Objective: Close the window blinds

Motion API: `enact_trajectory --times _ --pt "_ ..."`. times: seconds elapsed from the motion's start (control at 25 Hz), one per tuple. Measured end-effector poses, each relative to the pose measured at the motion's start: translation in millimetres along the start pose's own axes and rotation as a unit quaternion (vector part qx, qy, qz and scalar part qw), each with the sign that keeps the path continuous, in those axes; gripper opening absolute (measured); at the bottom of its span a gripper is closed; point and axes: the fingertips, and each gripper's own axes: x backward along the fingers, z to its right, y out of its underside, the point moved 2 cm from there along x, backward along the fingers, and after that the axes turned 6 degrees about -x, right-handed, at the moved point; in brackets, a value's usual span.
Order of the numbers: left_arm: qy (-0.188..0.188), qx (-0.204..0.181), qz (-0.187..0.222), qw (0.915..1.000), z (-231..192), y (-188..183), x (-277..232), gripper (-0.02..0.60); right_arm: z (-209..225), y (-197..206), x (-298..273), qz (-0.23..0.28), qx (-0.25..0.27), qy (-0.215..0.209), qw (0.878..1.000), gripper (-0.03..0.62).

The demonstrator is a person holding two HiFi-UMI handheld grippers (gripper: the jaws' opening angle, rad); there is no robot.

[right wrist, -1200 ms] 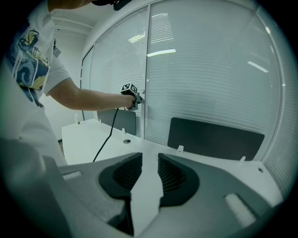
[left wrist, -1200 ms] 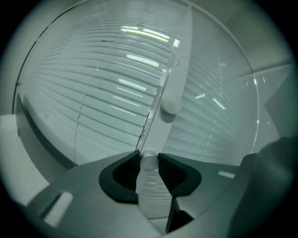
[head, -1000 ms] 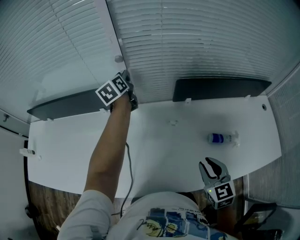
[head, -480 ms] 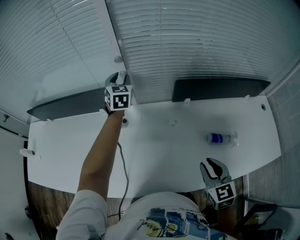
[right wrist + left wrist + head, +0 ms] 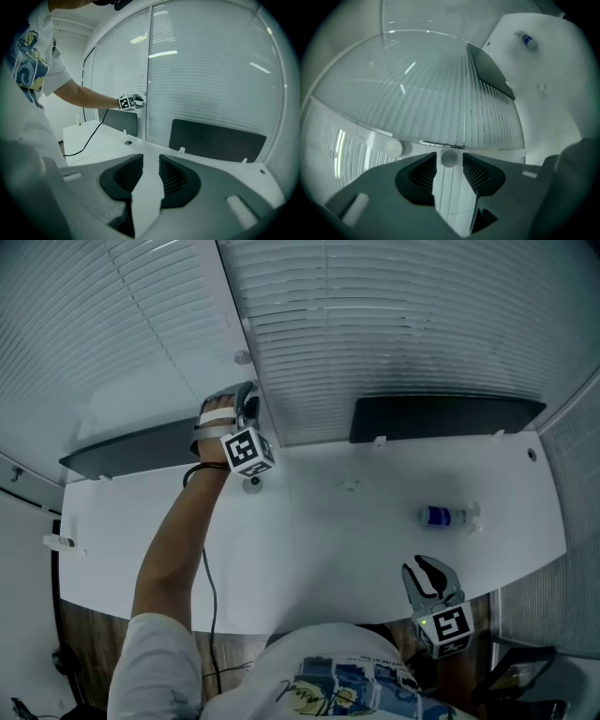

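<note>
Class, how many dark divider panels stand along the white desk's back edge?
2. One dark panel left of the left gripper; the other right of it. None looks hidden.

white slatted blinds, plain white desk, dark grey panel, blue bottle

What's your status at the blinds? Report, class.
Left gripper open, jaws just opened, knob between them. Right gripper open, empty. Blinds down. Bottle well clear.

Legible text: none.
Shirt, near edge: cursive print, too blurred to read.
Bottle, right side of desk: blue label, too small to read.
Marker cubes: black-and-white square patterns only, no letters.
</note>
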Motion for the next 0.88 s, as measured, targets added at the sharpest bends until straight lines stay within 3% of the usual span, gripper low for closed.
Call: enact_trajectory --times 0.2,0.32,0.4,0.52,0.64,0.76,0.88 --pt "-0.007 -0.114 -0.025 0.9931 6 10 -14 0.175 -1 1 0 -0.009 -0.005 0.002 1.000 0.094" --pt "-0.006 -0.144 -0.029 0.9891 7 12 -17 0.173 2 6 1 -0.010 -0.005 0.004 1.000 0.094" --pt "-0.010 -0.143 -0.029 0.9893 6 12 -19 0.152 4 8 0 -0.012 -0.005 0.005 1.000 0.094" --pt "-0.011 -0.093 -0.019 0.9954 3 10 -18 0.120 3 7 0 -0.014 -0.005 0.005 1.000 0.094" --pt "-0.010 -0.010 -0.001 0.9999 1 6 -15 0.121 1 4 -1 -0.009 -0.008 0.001 1.000 0.094" --pt "-0.018 0.062 -0.004 0.9979 -2 8 -14 0.121 3 4 -1 -0.007 -0.009 0.002 1.000 0.094" --pt "-0.024 0.136 -0.008 0.9904 -5 11 -14 0.123 3 5 -1 -0.012 -0.009 0.005 1.000 0.094"
